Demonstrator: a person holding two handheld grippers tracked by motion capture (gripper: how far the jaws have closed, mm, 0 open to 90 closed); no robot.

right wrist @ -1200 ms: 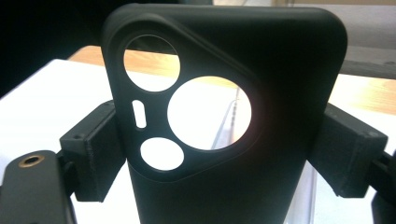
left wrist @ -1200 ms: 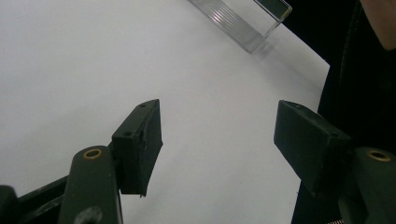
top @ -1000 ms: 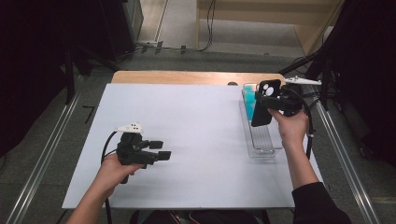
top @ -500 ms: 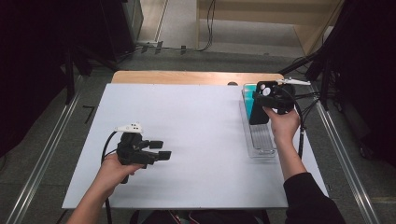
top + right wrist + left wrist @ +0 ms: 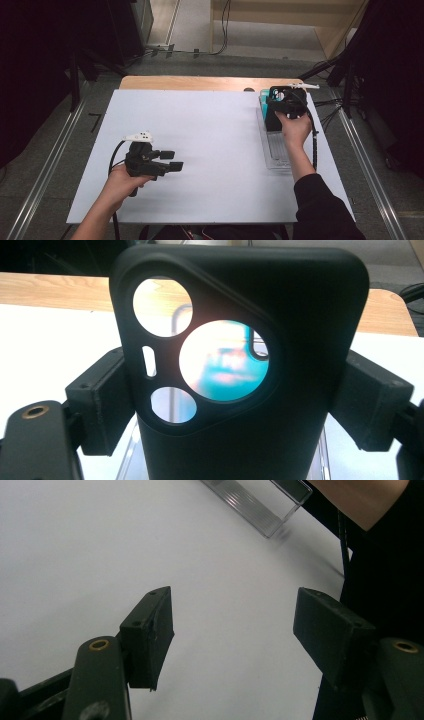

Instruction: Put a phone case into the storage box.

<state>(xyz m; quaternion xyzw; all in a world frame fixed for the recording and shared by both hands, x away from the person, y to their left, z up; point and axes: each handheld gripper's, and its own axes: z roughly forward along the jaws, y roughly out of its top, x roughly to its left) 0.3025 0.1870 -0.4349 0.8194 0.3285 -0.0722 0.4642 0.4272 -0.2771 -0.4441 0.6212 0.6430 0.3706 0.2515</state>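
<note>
Phone case (image 5: pixel 240 365) is sitting clamped by its side edges in my right gripper (image 5: pixel 285 100), over the clear tray (image 5: pixel 278 150). I am judging it light, flexible, slippery. Left gripper (image 5: pixel 172 161) is resting open, empty.

High view: white tabletop (image 5: pixel 210 150) evenly lit from above, surroundings at left and right edges fall to near black; soft faint shadows under the hands, no hard glare, picture a bit soft and low-res overall. Left gripper view: tabletop bright, almost washed out at upper left, the two black jaws close and slightly soft, a clear tray (image 5: pixel 260 505) at top shows streaky highlights and some motion blur. Right gripper view: black phone case (image 5: pixel 240 365) near the lens, dark and low in detail, backlit; through its round cutouts the background is blown out and blurred, with a smeared teal patch; tabletop at left overexposed.
</note>
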